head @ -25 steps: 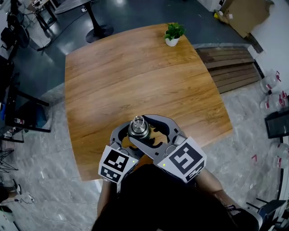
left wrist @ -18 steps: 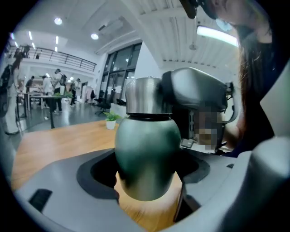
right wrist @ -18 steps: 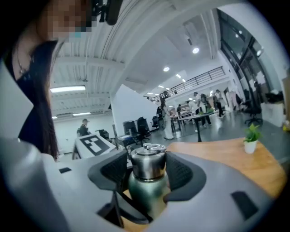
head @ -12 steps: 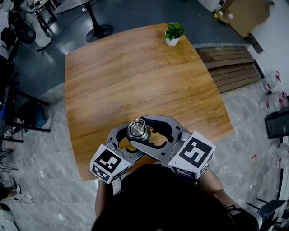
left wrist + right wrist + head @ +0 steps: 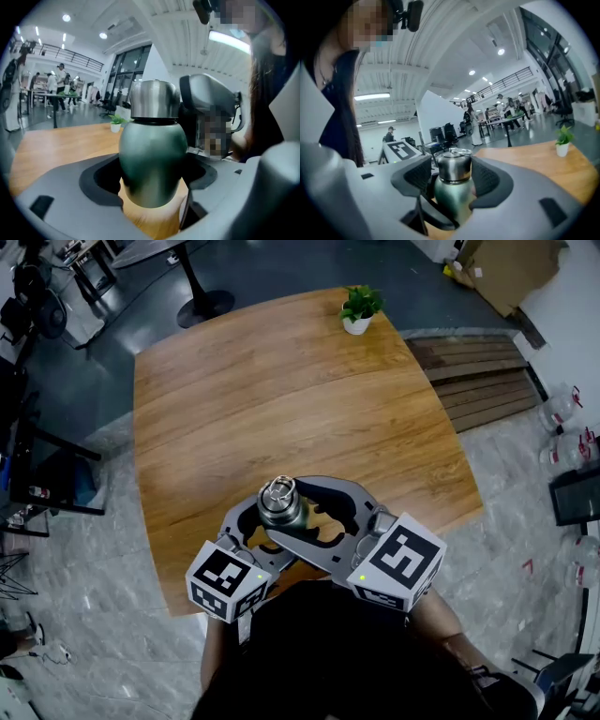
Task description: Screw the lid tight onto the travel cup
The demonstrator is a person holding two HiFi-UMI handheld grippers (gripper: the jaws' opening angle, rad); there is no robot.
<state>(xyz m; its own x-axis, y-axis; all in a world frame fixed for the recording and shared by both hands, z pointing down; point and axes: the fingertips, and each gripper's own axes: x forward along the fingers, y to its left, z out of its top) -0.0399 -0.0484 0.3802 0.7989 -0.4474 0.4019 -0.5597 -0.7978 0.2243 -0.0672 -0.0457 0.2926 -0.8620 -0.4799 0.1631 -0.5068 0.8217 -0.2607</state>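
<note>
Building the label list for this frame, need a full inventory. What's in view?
travel cup: one, green, over the table's near part, between both tongs
lid: one, steel, on top of the cup
table: one, brown wood, centre of the head view
potted plant: one, green in a white pot, table's far right corner
cardboard box: one, brown, floor at top right
planks: one stack, dark brown, floor right of the table
left tongs: one, grey, shut on the cup body
right tongs: one, grey, shut on the lid
marker cubes: two, black and white, one per tongs
</note>
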